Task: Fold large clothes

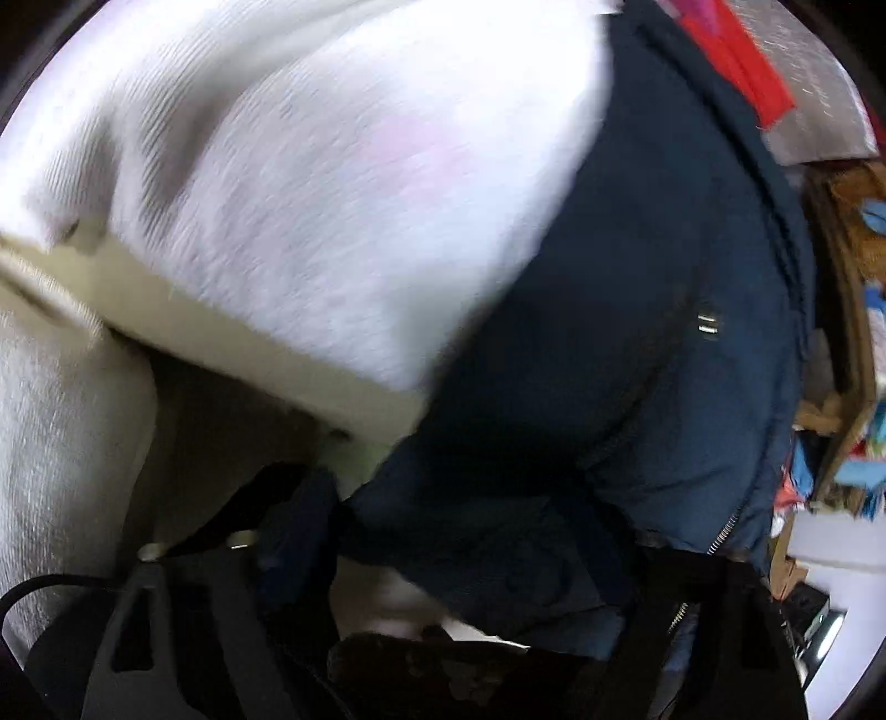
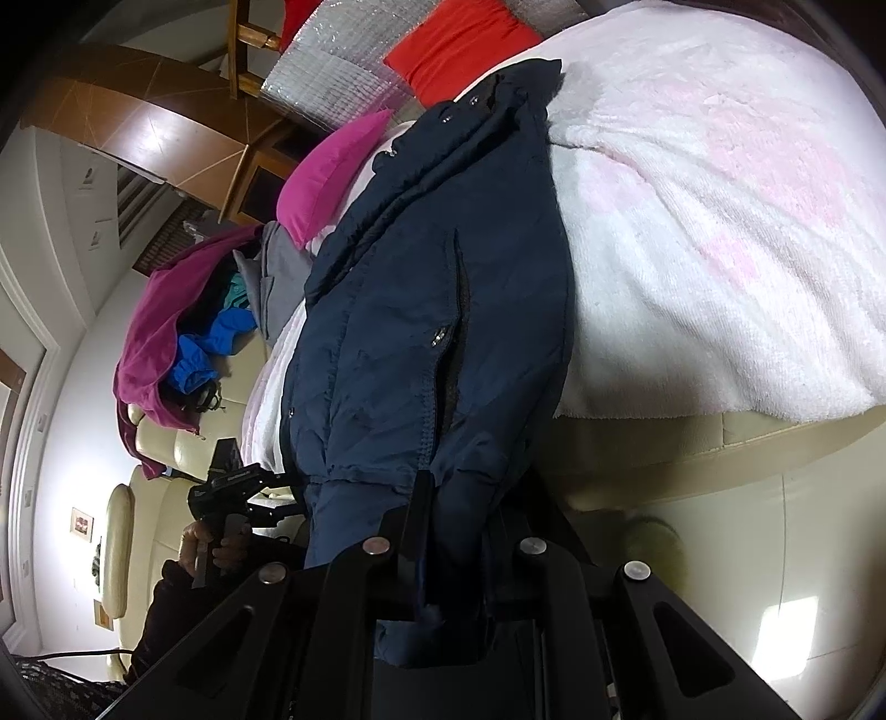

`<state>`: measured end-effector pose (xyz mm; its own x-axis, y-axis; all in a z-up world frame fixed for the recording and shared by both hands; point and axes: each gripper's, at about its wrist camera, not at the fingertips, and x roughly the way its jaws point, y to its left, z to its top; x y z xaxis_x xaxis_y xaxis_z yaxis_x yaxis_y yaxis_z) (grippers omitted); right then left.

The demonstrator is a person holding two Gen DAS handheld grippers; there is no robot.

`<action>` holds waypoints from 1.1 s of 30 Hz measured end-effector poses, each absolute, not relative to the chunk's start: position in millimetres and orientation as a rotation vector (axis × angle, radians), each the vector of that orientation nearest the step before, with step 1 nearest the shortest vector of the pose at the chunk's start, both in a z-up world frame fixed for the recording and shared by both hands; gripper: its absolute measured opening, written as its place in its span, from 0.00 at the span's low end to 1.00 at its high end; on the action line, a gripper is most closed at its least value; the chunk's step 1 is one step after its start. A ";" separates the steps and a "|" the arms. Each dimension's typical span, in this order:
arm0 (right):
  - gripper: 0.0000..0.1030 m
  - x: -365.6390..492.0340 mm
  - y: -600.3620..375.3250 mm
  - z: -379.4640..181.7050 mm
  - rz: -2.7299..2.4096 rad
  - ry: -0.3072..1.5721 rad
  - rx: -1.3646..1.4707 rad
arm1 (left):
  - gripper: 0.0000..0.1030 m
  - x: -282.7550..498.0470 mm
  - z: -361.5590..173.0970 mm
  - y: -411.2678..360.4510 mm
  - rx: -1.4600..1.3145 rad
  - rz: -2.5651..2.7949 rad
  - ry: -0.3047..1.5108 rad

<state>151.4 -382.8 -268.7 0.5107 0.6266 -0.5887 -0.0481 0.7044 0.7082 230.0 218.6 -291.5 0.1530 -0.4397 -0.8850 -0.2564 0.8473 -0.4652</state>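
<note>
A navy padded jacket (image 2: 421,310) lies lengthwise over a white and pink fluffy blanket (image 2: 720,221) on a cream sofa (image 2: 747,498). My right gripper (image 2: 459,515) is shut on the jacket's near hem, and the fabric hangs bunched between its fingers. My left gripper (image 2: 260,487), held in a hand, is at the jacket's left bottom corner. In the left wrist view the jacket (image 1: 609,332) fills the right side and the blanket (image 1: 332,221) the upper left. The left gripper (image 1: 462,537) has its fingers wide apart with dark jacket fabric loose between them; the picture is blurred.
A pile of magenta, blue and grey clothes (image 2: 166,310) sits on the sofa beyond the jacket. A pink cushion (image 2: 332,171), a red cushion (image 2: 459,44) and a silver quilted mat (image 2: 332,72) lie at the far end. Wooden furniture (image 2: 138,127) stands behind.
</note>
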 end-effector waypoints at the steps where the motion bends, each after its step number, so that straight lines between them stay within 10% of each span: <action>1: 0.15 151.1 -382.4 -267.8 0.445 0.958 0.688 | 0.57 229.3 -289.0 216.6 -0.584 -0.157 1.427; 8: 0.18 150.1 -384.0 -271.6 0.434 0.973 0.701 | 0.40 223.3 -283.0 207.1 -0.549 -0.216 1.400; 14: 0.21 152.5 -386.8 -282.2 0.413 1.014 0.750 | 0.69 202.0 -299.7 210.0 -0.609 -0.218 1.414; 19: 0.57 155.7 -389.5 -292.3 0.400 1.039 0.805 | 0.59 197.9 -288.3 196.8 -0.531 -0.277 1.373; 24: 0.27 154.8 -371.8 -277.8 0.440 1.008 0.688 | 0.23 192.2 -281.5 190.9 -0.484 -0.307 1.343; 33: 0.15 155.5 -355.5 -222.6 0.412 0.924 0.537 | 0.16 177.5 -250.7 203.5 -0.566 -0.408 1.217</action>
<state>155.5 -355.5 -222.6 0.5421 0.5498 -0.6354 -0.1055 0.7948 0.5977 177.5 203.5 -250.7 0.3027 -0.5781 -0.7577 -0.0048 0.7941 -0.6078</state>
